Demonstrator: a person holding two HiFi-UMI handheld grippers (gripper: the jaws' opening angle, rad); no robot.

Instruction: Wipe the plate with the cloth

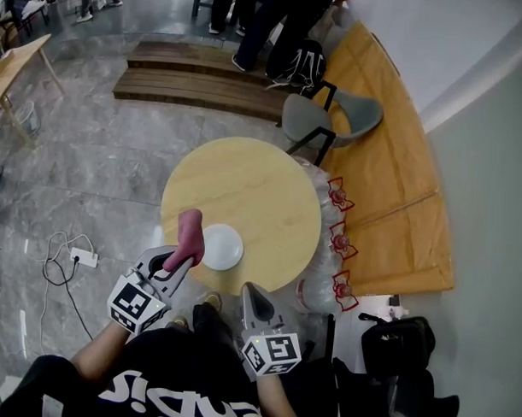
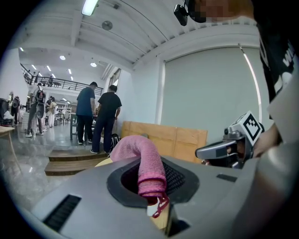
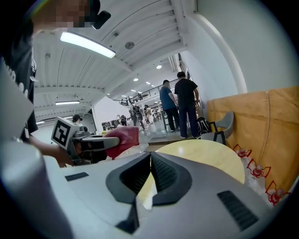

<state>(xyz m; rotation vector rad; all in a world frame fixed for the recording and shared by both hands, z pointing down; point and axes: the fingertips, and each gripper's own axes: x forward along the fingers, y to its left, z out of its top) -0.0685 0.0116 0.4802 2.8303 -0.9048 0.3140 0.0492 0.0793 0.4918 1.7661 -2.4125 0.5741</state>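
Plate: the white round plate (image 1: 222, 246) is lying flat on the round pale-wood table (image 1: 253, 182), near the edge closest to the person.
Cloth: the pink ribbed cloth (image 1: 190, 235) is standing up out of the left gripper, and its free end is curling over at the plate's left rim. Whether it is touching the plate cannot be told.
Left gripper: the left gripper (image 1: 177, 262) is hovering at the table's near-left edge. In its own view its jaws are pinching the lower end of the cloth (image 2: 144, 163), which is arching up and away from them.
Right gripper: the right gripper (image 1: 251, 291) is hanging just off the table's near edge, apart from the plate. Its jaws are pressed together with nothing between them, as its own view (image 3: 150, 161) is showing.
Beside the table: clear plastic bags with red ties (image 1: 337, 240) are crowding against its right side, and a grey shell chair (image 1: 328, 118) is standing at its far side.
Floor: a white power strip (image 1: 83, 257) is lying on the grey marble, left of the person.
Background: long dark wooden steps (image 1: 193, 85) are running across beyond the table, and people are standing past them.
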